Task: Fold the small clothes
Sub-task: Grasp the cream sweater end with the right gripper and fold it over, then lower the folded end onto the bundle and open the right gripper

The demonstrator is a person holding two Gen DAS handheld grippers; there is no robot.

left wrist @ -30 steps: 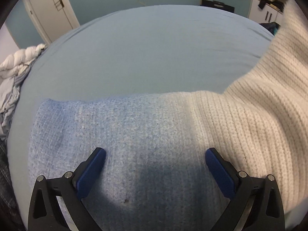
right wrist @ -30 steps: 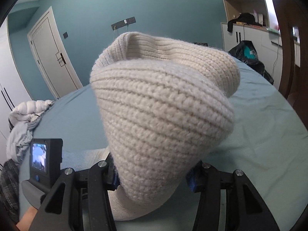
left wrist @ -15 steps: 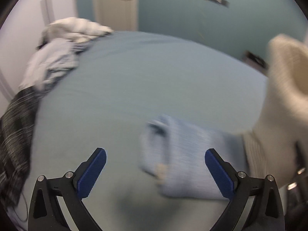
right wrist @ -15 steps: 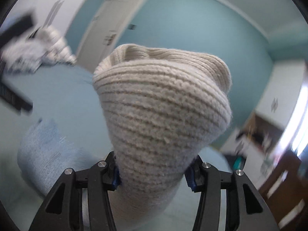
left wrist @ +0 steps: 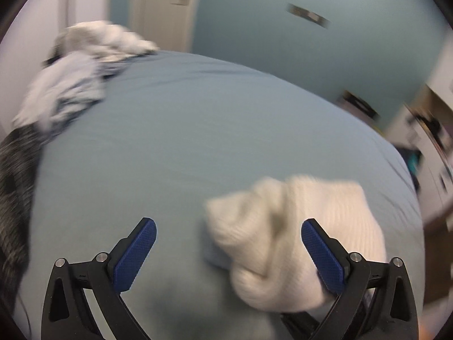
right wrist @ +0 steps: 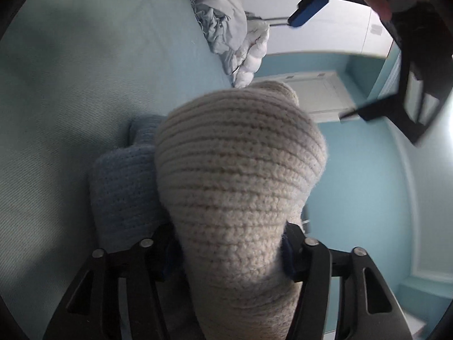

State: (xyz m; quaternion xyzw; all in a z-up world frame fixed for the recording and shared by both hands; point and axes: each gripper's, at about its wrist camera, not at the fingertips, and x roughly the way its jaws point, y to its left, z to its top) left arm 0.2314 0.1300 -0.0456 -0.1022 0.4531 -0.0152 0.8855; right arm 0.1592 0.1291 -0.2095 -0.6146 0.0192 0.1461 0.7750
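A knit garment with a cream end [right wrist: 235, 187] and a light blue end [right wrist: 124, 187] lies on the blue bed [right wrist: 85, 70]. My right gripper [right wrist: 226, 255] is shut on the cream end and holds it folded over the blue end. In the left wrist view the cream knit [left wrist: 297, 235] covers nearly all of the blue part [left wrist: 212, 255]. My left gripper [left wrist: 226, 249] is open and empty, raised above the bed just left of the garment. It also shows in the right wrist view [right wrist: 308, 11] at the top.
A pile of white, pale blue and dark grey clothes [left wrist: 70, 85] lies at the bed's far left edge, also in the right wrist view [right wrist: 226, 28]. A white door [left wrist: 164, 8] and teal walls stand behind. Cabinets [left wrist: 430, 147] are at the right.
My right gripper has swung the cream end over onto the blue end. My left gripper has let go of the blue end, lifted away and turned left.
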